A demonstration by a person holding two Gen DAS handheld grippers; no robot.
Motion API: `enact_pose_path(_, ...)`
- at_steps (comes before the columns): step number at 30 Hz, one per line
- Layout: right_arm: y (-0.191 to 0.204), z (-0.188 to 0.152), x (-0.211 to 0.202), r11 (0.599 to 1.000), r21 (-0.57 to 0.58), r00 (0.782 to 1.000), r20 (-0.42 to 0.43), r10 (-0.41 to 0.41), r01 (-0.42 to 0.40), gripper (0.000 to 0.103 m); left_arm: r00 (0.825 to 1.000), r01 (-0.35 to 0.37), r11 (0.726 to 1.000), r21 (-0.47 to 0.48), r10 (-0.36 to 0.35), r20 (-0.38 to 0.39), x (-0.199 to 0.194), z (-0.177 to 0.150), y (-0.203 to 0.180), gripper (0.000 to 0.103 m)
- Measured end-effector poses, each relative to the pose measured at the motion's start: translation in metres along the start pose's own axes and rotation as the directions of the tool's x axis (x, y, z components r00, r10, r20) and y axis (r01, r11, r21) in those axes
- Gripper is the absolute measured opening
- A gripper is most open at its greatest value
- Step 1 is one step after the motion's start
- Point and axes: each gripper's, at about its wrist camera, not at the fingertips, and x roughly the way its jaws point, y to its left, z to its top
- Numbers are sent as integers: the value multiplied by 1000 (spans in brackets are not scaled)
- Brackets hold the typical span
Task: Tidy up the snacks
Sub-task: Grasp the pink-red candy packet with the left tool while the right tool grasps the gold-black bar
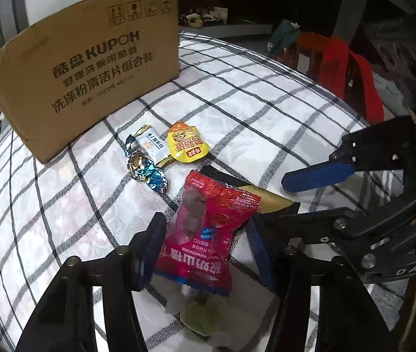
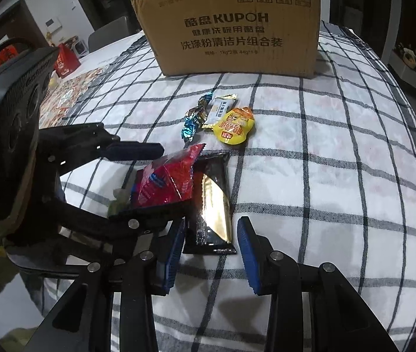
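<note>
Checked cloth, white with dark grid lines, covers the surface [image 2: 340,152] under both of my tools. My left tool [image 1: 205,246] stands with its two blue pads apart, one on either side of the red hawthorn snack packet [image 1: 205,234]. The packet sits between them with a visible gap at each pad, so I record no clamping. From the right wrist view the same red packet [image 2: 167,182] looks tilted, its far corner raised, though I cannot tell whether it rests on the cloth or on the left tool's lower finger.

Just under the near end of the red packet lies a pale green wrapped sweet [image 1: 199,316], partly hidden.

My right tool [image 2: 211,252] is likewise spread, pads well apart, bracketing the near end of the black and gold packet [image 2: 212,205], which lies flat on the cloth and runs forward from the tool. Neither pad appears to touch it. Its left edge sits touching or under the red packet (contact cannot be confirmed).

Ahead of both tools, three small items lie grouped together: a yellow pouch [image 2: 234,126], a white bar with gold ends [image 2: 218,108] just left of it, and a blue and gold foil candy [image 2: 193,120] left again. They overlap or touch.

Beyond that group stands the cardboard box [image 2: 231,26], upright on the surface, printed side facing my tools.
</note>
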Motion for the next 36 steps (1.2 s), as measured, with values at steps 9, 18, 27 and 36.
enact_pose_path(9, 4, 10, 5, 1000, -14, 1000, 8, 7, -7, 39, 998, -66, 990, -126, 68, 6, -22, -2, 10, 44)
enact_pose_path(18, 11, 19, 18, 998, -55, 1000, -4, -20, 20, 39, 995, -94, 974, -208, 99, 12, -37, -11, 15, 44)
enact_pose_path(27, 15, 20, 28, 994, -89, 998, -12, -69, 68, 39, 995, -92, 960, -266, 100, 15, -40, -18, 22, 44)
enact_pose_path(36, 20, 19, 13, 992, -102, 997, 39, -73, 77, 34, 993, -95, 949, -299, 111, 35, -49, -17, 25, 43)
